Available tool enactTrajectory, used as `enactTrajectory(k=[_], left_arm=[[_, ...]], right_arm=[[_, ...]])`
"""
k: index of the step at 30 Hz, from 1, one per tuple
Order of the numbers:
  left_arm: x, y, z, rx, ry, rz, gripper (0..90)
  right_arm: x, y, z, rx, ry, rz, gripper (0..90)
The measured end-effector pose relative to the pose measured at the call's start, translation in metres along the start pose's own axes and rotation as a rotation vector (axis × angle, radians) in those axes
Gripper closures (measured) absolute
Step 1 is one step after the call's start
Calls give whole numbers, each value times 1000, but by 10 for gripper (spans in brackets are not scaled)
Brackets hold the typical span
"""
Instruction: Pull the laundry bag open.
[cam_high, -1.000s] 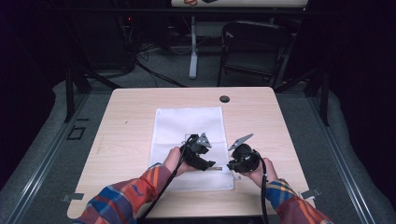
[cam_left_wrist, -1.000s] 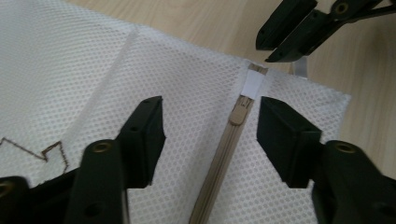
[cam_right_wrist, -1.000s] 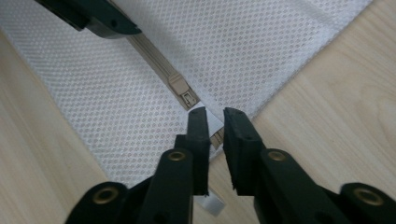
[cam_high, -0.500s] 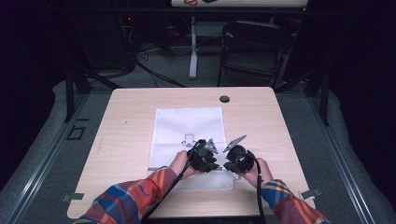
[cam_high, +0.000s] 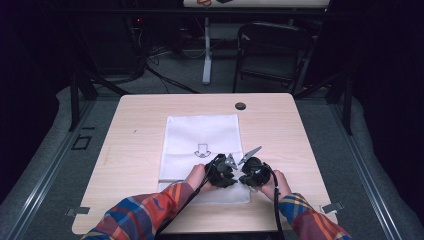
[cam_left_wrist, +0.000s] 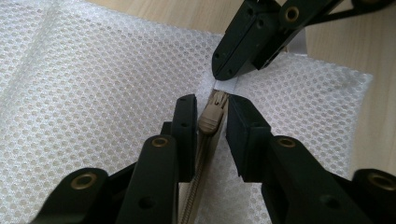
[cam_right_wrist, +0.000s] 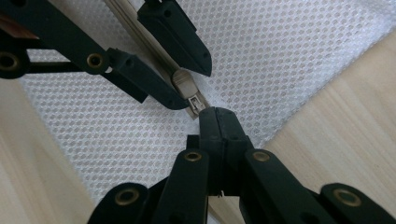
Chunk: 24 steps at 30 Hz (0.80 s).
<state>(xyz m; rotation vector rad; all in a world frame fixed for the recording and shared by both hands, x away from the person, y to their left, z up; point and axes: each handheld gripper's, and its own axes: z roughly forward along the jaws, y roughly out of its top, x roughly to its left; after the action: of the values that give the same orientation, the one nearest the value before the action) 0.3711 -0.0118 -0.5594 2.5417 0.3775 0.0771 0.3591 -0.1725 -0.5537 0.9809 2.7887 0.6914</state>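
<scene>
A white mesh bag (cam_high: 200, 132) lies flat on the wooden table (cam_high: 130, 150). Its beige zipper pull (cam_left_wrist: 212, 114) sits near the bag's front right corner. My left gripper (cam_left_wrist: 212, 126) straddles the pull. Its jaws have just been closing and stand close on either side of it, with a sliver of room left. My right gripper (cam_right_wrist: 217, 119) is shut on the white fabric tab (cam_left_wrist: 226, 87) at the zipper's end, just beyond the pull (cam_right_wrist: 186, 84). In the high view, the left gripper (cam_high: 231, 172) and the right gripper (cam_high: 246, 175) meet tip to tip over the bag's front edge.
A grey arrow (cam_high: 202, 150) is printed mid-bag. A dark grommet hole (cam_high: 240, 106) sits near the table's far edge. Behind the table stand a black chair (cam_high: 272, 50) and a white post (cam_high: 206, 50). Bare wood (cam_high: 300, 145) lies on both sides of the bag.
My left gripper moved right and down until it met the right gripper over the bag's front edge. Its jaws narrowed. The right gripper stayed put.
</scene>
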Motion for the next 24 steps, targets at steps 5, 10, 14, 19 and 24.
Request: enactTrajectory(k=[5, 10, 14, 19, 24], left_arm=[[-1, 0, 0, 5, -8, 6, 810], [2, -2, 1, -20, -30, -24, 812], [3, -2, 0, -14, -32, -20, 815], [4, -2, -2, -6, -38, -17, 817], [6, -4, -3, -4, -43, -23, 817]], right_arm=[[-2, -2, 1, -8, 1, 34, 900], [-1, -5, 2, -47, 12, 79, 900], [-4, -6, 1, -34, 16, 67, 900], [-3, -6, 1, -36, 13, 77, 900], [-3, -7, 1, -38, 10, 94, 900]])
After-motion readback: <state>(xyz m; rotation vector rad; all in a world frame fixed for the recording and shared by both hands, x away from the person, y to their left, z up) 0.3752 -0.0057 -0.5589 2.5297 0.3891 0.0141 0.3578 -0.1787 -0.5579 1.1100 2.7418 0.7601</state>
